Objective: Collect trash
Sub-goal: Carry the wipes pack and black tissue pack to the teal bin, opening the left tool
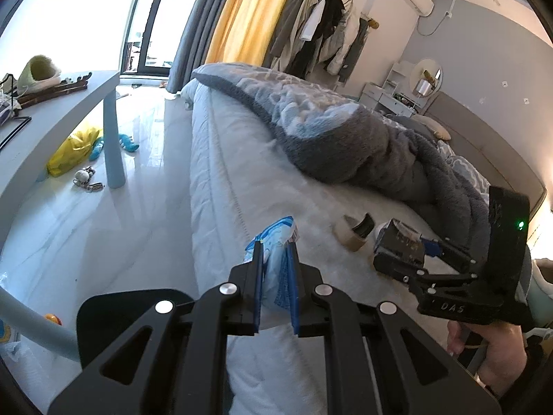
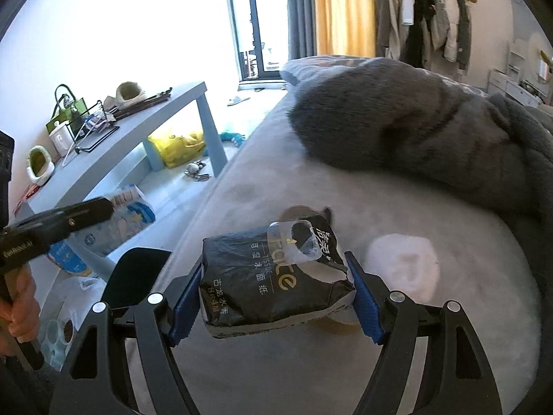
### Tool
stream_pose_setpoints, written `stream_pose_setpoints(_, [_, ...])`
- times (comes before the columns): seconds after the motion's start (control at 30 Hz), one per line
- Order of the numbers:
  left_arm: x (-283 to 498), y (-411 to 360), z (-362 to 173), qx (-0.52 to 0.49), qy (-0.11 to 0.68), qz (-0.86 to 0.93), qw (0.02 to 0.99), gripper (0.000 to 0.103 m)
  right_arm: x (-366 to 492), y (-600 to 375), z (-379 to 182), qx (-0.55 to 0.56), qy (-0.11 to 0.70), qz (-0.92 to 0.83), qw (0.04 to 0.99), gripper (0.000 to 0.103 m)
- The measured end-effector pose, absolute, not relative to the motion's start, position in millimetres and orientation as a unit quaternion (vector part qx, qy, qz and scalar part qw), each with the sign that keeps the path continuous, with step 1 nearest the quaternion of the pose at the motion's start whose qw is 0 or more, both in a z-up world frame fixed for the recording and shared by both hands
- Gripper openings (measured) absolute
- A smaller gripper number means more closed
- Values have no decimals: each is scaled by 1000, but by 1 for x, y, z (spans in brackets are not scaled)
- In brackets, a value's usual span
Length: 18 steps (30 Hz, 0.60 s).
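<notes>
Your left gripper has its jaws clamped on a blue wrapper, lifted beside the bed. Your right gripper pinches the black tissue pack by its sides above the mattress, both held ready for binning.

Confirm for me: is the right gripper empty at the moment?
No, the right gripper is clamped on a black tissue pack held above the bed.

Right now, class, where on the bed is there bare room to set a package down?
Bare mattress runs along the floor-side edge, bordered by the grey blanket. It is crowded around the tape roll and white wad, near the tongs holding the black tissue pack.
</notes>
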<state>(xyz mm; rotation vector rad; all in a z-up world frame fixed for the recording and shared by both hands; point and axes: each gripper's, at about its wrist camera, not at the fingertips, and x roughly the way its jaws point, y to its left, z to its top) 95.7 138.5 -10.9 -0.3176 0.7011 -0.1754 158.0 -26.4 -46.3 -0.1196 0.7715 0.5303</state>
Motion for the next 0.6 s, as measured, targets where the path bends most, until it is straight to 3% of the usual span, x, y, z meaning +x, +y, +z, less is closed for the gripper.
stream_pose_setpoints(0.6, [88,198,-41,-167,378,-47,910,14,154,56,-45,-75,369,309,873,76])
